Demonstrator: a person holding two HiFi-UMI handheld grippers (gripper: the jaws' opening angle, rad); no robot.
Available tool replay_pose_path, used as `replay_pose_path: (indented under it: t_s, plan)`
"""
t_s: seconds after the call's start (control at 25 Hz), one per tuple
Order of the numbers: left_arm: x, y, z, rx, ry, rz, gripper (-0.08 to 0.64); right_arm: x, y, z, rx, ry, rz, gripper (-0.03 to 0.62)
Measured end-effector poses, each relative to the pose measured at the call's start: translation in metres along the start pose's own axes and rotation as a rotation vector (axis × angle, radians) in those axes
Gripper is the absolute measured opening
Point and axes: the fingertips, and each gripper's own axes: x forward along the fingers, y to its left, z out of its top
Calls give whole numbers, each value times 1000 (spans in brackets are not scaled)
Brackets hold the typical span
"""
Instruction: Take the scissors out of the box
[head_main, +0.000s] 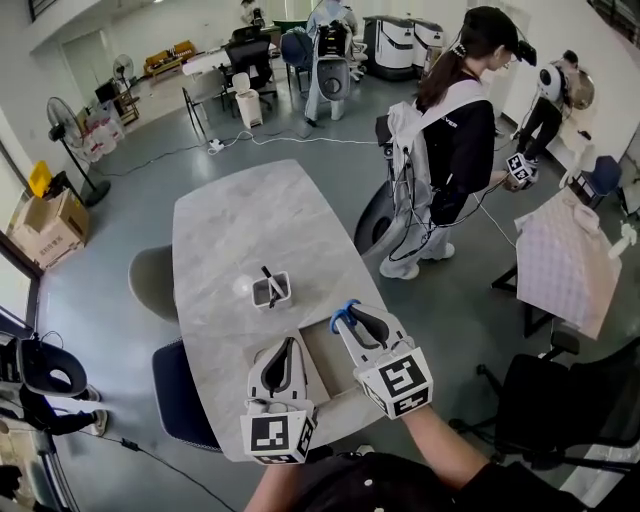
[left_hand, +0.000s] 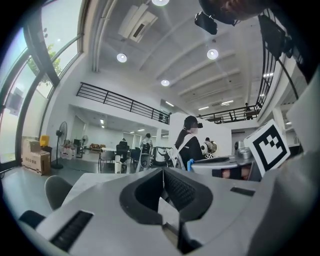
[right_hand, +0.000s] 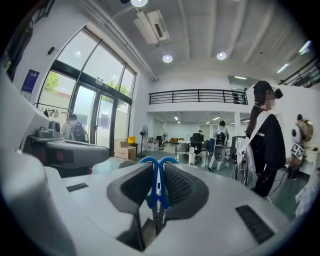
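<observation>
at near edge of table (head_main: 250, 220): right gripper (head_main: 350, 316) clamped on blue scissors (right_hand: 156, 192); left gripper (head_main: 290, 346) jaws pressed together, empty.

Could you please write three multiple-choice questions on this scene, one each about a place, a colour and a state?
1. Where does the small white holder stand?
A. on the table
B. on the floor
C. on a chair

2. What colour are the handles of the scissors?
A. red
B. blue
C. yellow

3. How is the right gripper?
A. wide open and empty
B. shut on the scissors
C. out of view

Answers: 1 A, it stands on the grey tabletop; 2 B, blue loops stick out past the jaws; 3 B, its jaws press the handles from both sides.
</observation>
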Motion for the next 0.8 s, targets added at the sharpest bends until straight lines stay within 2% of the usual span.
replay_pose_path:
  t_s: [0.36,0.8]
  plan:
    - [-3,-5,22,51,-38,-2,17,-44,-17,14,60,-92,-86,65]
    - [-6,-16,26,98,-39,-23,17,-65,-30,8,69,-113,-158,64]
